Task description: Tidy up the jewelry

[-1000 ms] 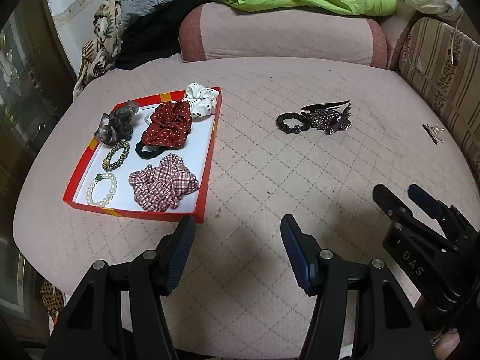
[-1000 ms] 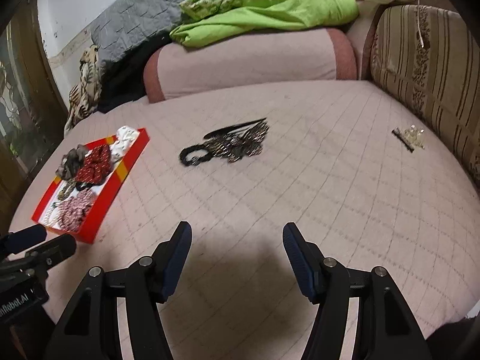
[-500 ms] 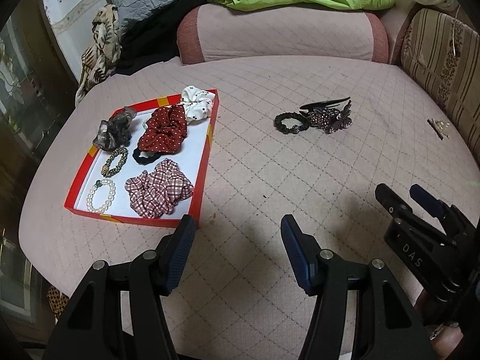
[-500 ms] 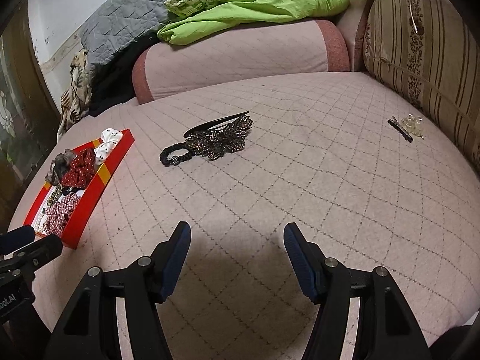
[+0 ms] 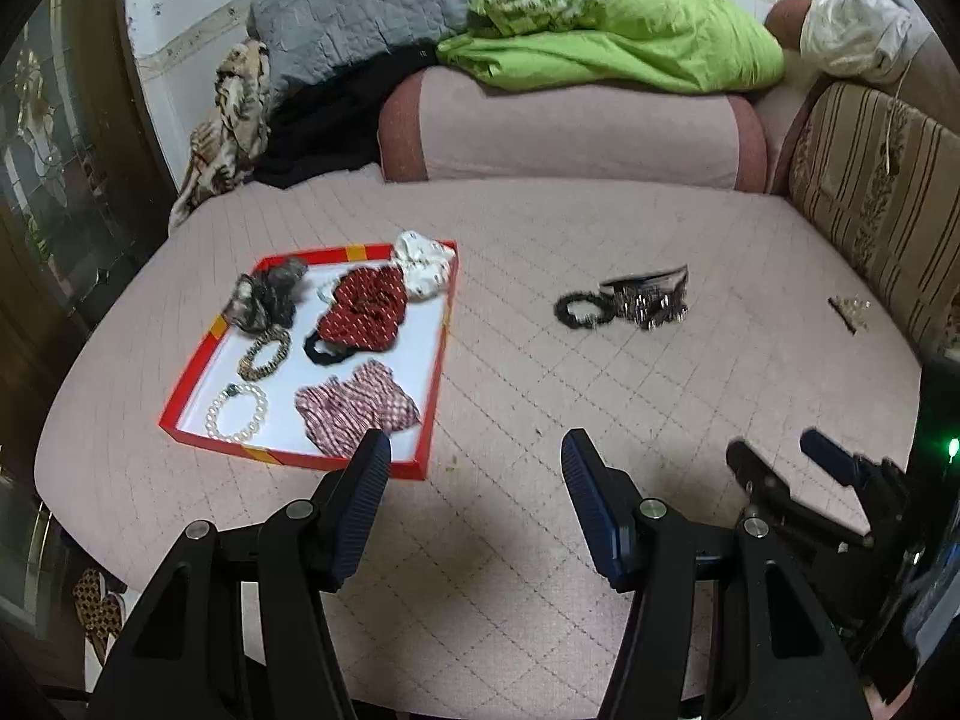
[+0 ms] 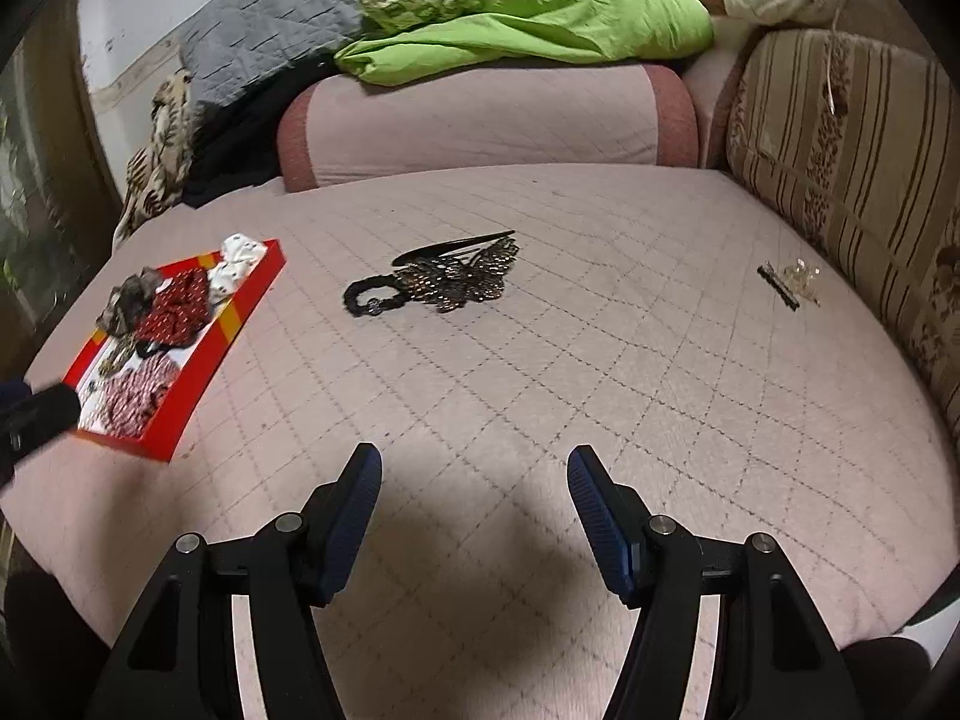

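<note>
A red-rimmed white tray [image 5: 204, 354] [image 6: 234, 318] lies on the pink quilted bed at the left, holding several scrunchies, a beaded bracelet and a pearl bracelet [image 5: 237, 414]. A black beaded hair tie [image 5: 579, 309] [image 6: 372, 297] and a sequinned butterfly clip [image 5: 651, 300] [image 6: 462, 279] lie together mid-bed. A small clear clip with a dark pin [image 5: 849, 309] [image 6: 792, 282] lies at the right. My left gripper [image 5: 474, 492] is open and empty near the tray's front corner. My right gripper [image 6: 474, 492] is open and empty over bare quilt; it also shows in the left wrist view [image 5: 786, 468].
A pink bolster [image 6: 480, 120] with a green blanket [image 6: 528, 12] lies across the back. A striped cushion [image 6: 840, 150] lines the right side. Grey quilt and dark clothes [image 5: 360, 60] pile at the back left. The bed's front edge is just under both grippers.
Both grippers have pulled back and tilted up a little, so the tray and the loose pieces sit lower and farther in view. Both stay open. Nothing on the bed has moved.
</note>
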`<control>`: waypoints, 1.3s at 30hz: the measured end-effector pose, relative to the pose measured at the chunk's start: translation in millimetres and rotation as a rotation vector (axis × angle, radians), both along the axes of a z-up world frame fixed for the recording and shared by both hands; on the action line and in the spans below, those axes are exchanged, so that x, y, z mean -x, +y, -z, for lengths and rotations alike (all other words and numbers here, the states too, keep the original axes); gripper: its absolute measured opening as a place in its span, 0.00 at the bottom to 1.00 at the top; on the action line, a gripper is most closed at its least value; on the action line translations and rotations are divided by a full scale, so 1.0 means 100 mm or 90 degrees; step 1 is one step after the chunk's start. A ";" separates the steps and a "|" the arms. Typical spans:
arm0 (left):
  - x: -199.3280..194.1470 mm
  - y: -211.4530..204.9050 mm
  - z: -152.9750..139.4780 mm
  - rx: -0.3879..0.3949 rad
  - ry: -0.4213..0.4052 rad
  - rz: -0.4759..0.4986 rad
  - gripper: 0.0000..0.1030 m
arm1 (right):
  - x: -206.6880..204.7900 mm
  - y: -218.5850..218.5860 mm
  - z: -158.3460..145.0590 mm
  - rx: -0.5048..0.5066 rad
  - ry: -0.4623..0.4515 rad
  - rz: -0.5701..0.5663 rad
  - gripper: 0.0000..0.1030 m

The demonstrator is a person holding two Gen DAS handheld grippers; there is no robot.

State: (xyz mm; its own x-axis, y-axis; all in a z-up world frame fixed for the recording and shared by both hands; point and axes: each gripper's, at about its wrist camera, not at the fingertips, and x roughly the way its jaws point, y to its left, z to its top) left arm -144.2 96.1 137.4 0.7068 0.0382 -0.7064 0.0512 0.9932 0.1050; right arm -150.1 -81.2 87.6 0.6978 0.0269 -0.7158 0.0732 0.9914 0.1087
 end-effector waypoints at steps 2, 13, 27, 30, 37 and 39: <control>0.02 0.06 -0.07 0.004 -0.022 -0.012 0.57 | 0.06 0.04 -0.04 0.019 0.006 -0.006 0.67; 0.10 0.47 -0.29 0.075 -0.070 -0.050 0.57 | 0.25 0.19 -0.19 0.061 0.038 -0.013 0.69; 0.15 0.60 -0.28 0.075 -0.083 -0.058 0.68 | 0.31 0.42 -0.27 0.095 0.039 -0.034 0.69; 0.14 0.59 -0.27 0.076 -0.082 -0.056 0.68 | 0.30 0.42 -0.26 0.098 0.036 -0.037 0.69; 0.07 0.46 -0.18 0.055 -0.063 -0.036 0.68 | 0.24 0.35 -0.15 0.079 0.052 -0.032 0.69; 0.04 0.43 -0.16 0.052 -0.053 -0.033 0.68 | 0.22 0.33 -0.12 0.072 0.055 -0.028 0.69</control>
State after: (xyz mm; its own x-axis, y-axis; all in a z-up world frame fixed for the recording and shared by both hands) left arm -147.9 139.3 153.6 0.7613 0.0204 -0.6481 -0.0054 0.9997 0.0251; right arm -171.6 -48.5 99.8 0.6332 -0.0280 -0.7735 0.0329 0.9994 -0.0093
